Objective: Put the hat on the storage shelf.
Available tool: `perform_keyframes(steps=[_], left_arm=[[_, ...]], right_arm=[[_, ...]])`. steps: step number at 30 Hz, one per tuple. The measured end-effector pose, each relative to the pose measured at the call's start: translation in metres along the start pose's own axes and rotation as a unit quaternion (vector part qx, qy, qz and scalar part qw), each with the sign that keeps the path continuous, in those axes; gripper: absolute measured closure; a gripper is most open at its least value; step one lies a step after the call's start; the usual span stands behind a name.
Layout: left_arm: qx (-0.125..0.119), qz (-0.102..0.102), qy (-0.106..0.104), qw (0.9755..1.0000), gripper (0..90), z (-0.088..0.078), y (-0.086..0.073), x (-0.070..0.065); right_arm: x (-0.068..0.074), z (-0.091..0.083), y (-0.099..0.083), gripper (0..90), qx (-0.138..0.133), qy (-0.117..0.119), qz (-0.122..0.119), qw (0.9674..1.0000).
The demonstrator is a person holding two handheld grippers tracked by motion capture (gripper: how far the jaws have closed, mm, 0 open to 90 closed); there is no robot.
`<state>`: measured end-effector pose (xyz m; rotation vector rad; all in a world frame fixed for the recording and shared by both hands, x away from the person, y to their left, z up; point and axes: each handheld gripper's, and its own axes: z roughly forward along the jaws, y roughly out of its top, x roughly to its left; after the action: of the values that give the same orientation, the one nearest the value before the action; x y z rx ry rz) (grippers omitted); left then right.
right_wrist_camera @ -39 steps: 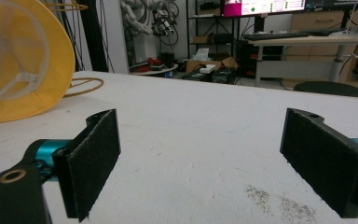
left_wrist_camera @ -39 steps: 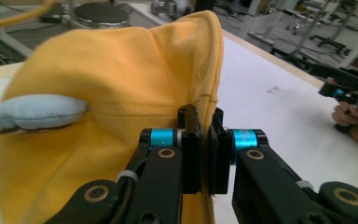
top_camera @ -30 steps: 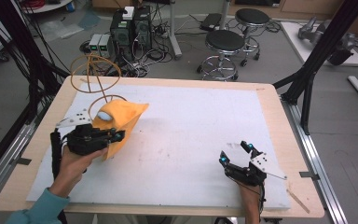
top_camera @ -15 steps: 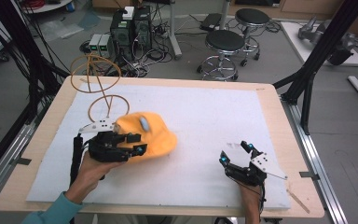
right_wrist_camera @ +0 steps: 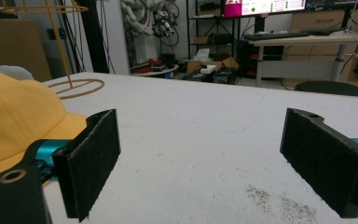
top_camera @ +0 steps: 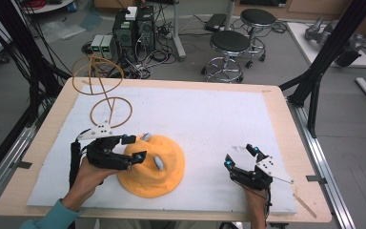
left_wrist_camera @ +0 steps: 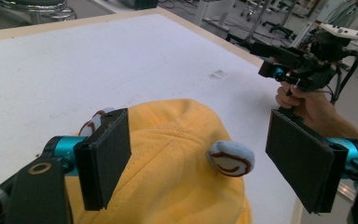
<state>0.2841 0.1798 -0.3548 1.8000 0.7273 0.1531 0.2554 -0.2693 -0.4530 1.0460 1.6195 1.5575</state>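
While the yellow hat (top_camera: 152, 164) lies flat on the desk (top_camera: 209, 114), the wire stand (top_camera: 102, 90) rises behind and left of it. The left gripper (top_camera: 132, 149) hovers at the hat's left edge — its jaws have just been opening, hat crown below them, unpressed. Well right of the hat, the right gripper (top_camera: 240, 157) rests, jaws apart — nothing between.

My left gripper (top_camera: 132, 149) covers the left side of the floppy yellow fabric hat (top_camera: 164, 167) in high view. Left gripper view cuts hat's near edge off at bottom. Right gripper view: hat cropped at left edge.
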Motion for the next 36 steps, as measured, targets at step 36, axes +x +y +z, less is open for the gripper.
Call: perform_keyframes(steps=[36], left_arm=[[0.075, 0.053, 0.076, 0.9928, 15.6, 0.007, -0.029, 0.025]], right_arm=[[0.0, -0.001, 0.0, 11.0, 0.0, 0.003, 0.003, 1.0]])
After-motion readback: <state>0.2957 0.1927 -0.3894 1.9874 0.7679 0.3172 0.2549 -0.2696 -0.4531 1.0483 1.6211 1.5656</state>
